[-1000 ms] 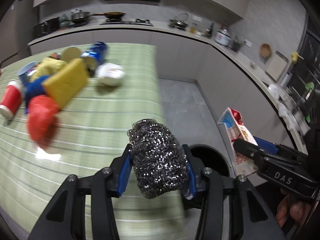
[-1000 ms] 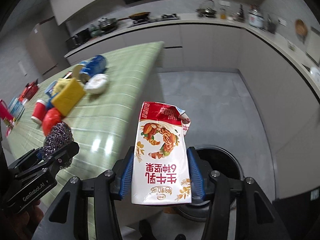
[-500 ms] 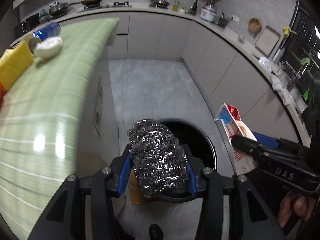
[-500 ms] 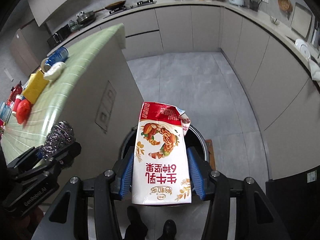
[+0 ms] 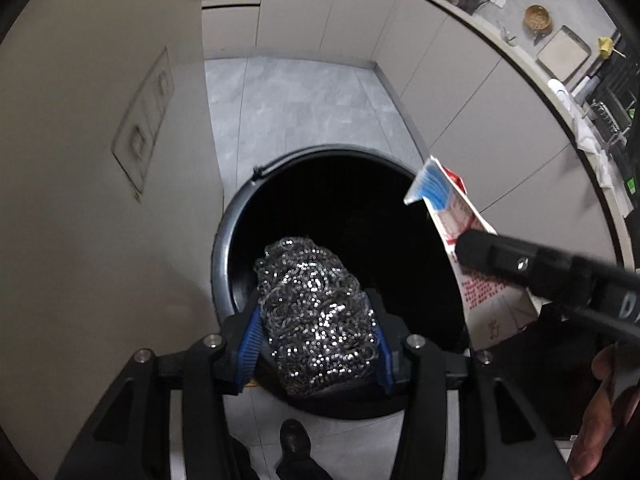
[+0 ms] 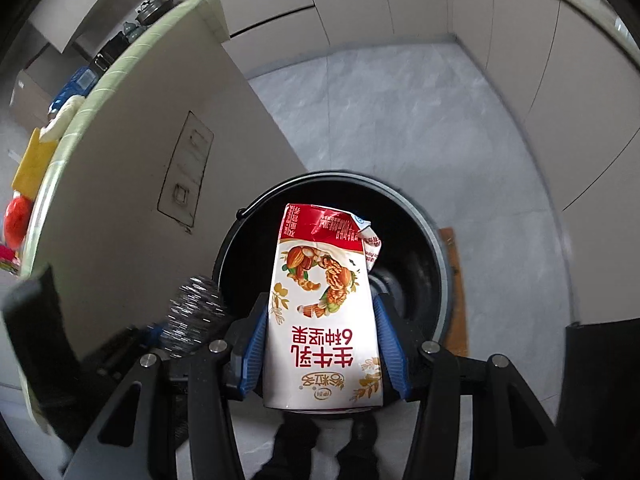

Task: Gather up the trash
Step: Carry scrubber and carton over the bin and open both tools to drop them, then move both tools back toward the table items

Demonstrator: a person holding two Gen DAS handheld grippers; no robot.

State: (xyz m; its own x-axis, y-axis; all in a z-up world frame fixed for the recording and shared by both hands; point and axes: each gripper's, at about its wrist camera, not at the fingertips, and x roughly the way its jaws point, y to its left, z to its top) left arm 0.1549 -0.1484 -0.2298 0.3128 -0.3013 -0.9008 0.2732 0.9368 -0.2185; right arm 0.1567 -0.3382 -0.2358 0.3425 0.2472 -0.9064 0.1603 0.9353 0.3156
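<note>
My left gripper [image 5: 316, 340] is shut on a silver steel wool scrubber [image 5: 316, 312] and holds it over the open mouth of a round black trash bin [image 5: 224, 240] on the floor. My right gripper [image 6: 322, 344] is shut on a white and red milk carton [image 6: 324, 320] and holds it over the same bin [image 6: 436, 248]. In the left wrist view the carton [image 5: 468, 240] and the right gripper's black finger [image 5: 520, 264] come in from the right. In the right wrist view the scrubber [image 6: 192, 312] shows at the left.
The beige side panel of the counter [image 5: 100, 160] stands just left of the bin. Its green top edge [image 6: 100, 92] carries a yellow block [image 6: 34, 164], a red object [image 6: 16, 220] and a blue can [image 6: 76, 86]. Grey cabinets [image 5: 460, 80] line the far side of the tiled floor [image 6: 380, 120].
Both grippers have swung off the green counter top and down toward the floor. The bin now fills the middle of both views, with the scrubber and the carton over its mouth.
</note>
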